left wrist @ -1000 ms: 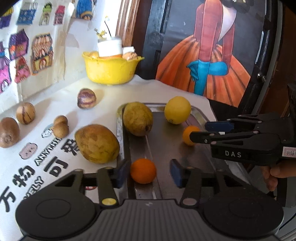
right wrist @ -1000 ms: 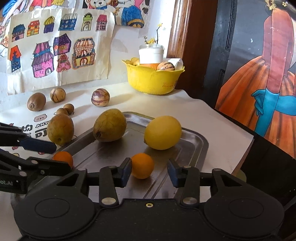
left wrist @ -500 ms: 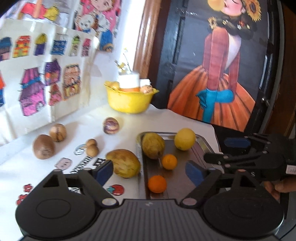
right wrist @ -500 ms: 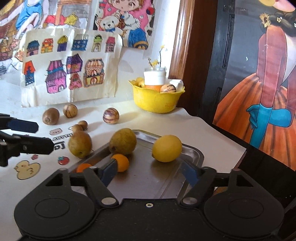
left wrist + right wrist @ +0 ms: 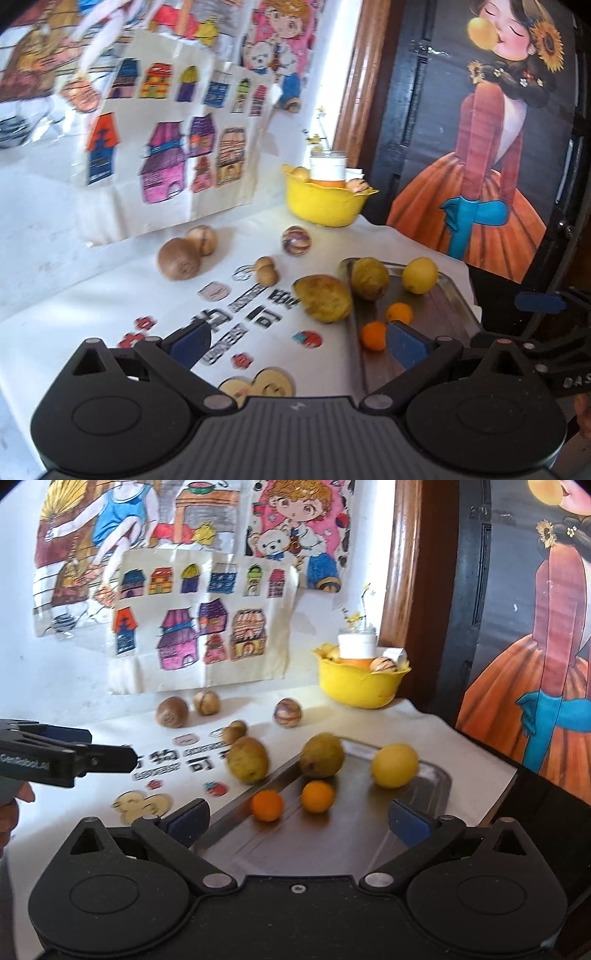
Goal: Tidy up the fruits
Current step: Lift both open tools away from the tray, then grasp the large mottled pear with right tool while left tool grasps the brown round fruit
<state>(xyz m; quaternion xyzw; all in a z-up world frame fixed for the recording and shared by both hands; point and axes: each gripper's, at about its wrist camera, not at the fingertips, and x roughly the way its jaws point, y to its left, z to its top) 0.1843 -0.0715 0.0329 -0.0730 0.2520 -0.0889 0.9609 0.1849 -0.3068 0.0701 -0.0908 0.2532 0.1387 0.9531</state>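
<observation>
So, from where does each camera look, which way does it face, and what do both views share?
Left wrist: sits on the left hand-held gripper, jaws opening and empty; faces the tablecloth and tray; the right hand-held gripper shows at the right edge.
Right wrist: sits on the right hand-held gripper, jaws opening and empty; faces the tray; the left hand-held gripper shows at the left edge.
Shared: tray, lemon, yellow bowl.

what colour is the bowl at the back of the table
Yellow. The bowl shows best in the right wrist view.
</observation>
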